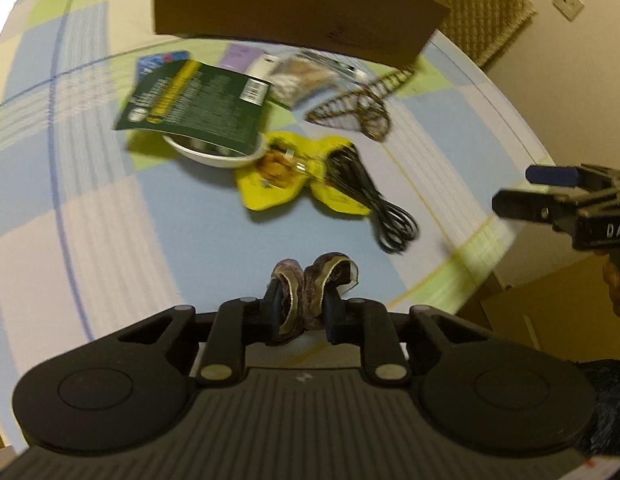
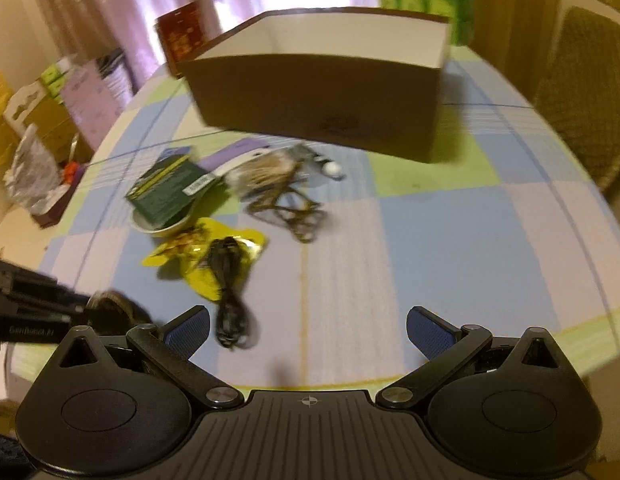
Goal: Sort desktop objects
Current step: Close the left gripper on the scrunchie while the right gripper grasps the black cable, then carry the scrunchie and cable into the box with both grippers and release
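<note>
Left tool (image 1: 304, 312) is clamped on a soft purple-brown fabric thing (image 1: 313, 280), maybe a scrunchie or folded cloth, can't tell which. It bunches up between the pads, so it's light and limp and shouldn't slip much. The grip sits mid-bundle, which looks fine; loose ends may flop.

Right tool (image 2: 308, 330) is spread wide with nothing in it, hovering over the desk (image 2: 449, 240) near the front edge.

The rest of the pile sits mid-desk, in front of the open cardboard box (image 2: 321, 108):
- black cable (image 2: 230, 300), coiled and lying partly on a yellow snack bag (image 2: 206, 264). Floppy; take it across the bundled middle, not a loose end.
- the yellow bag looks crinkly and slick, so pinch an edge.
- green packet (image 2: 166, 192) leaning in a small white bowl (image 2: 158, 228). The bowl is rigid and possibly breakable; take it by the rim.
- wire rack (image 2: 294, 208), stiff and open, easy to hook.

The box is the likely drop target.
</note>
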Demonstrator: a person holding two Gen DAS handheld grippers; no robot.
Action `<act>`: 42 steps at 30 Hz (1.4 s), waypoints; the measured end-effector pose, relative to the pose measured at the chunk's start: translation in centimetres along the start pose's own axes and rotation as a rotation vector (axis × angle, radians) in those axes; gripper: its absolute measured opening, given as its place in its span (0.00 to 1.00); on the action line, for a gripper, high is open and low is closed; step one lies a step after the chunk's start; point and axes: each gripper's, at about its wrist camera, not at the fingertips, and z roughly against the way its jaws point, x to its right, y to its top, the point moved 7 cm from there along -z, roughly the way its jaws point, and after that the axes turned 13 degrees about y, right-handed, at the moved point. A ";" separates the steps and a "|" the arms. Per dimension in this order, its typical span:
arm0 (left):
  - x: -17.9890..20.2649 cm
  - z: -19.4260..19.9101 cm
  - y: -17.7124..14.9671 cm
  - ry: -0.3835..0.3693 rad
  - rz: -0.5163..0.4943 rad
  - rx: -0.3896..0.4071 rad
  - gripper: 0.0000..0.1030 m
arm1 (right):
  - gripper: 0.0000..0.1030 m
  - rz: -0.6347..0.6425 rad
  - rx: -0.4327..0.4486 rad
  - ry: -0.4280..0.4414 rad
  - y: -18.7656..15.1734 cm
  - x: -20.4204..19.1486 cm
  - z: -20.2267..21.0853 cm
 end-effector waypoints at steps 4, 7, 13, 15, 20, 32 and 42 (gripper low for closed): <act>-1.5 0.3 0.6 0.050 0.014 0.017 0.16 | 0.97 0.086 -0.047 0.048 0.5 -1.8 -2.9; -2.2 0.3 0.8 0.071 0.023 0.021 0.16 | 0.68 0.150 -0.090 0.063 0.7 -2.6 -5.3; -3.2 0.0 0.7 0.094 0.054 0.016 0.16 | 0.38 0.144 -0.102 0.082 1.6 -2.5 -7.9; -3.5 0.0 0.8 0.098 0.060 0.014 0.16 | 0.37 0.142 -0.098 0.088 1.9 -2.5 -8.3; -4.0 -0.3 1.2 0.105 0.068 0.010 0.16 | 0.26 0.167 -0.128 0.084 1.9 -2.9 -9.3; -4.3 0.1 2.3 0.105 0.050 0.021 0.16 | 0.11 0.126 -0.096 0.090 2.0 -1.7 -7.1; -3.0 2.4 5.7 0.078 0.023 0.110 0.16 | 0.11 0.060 -0.023 0.085 4.3 0.4 -2.8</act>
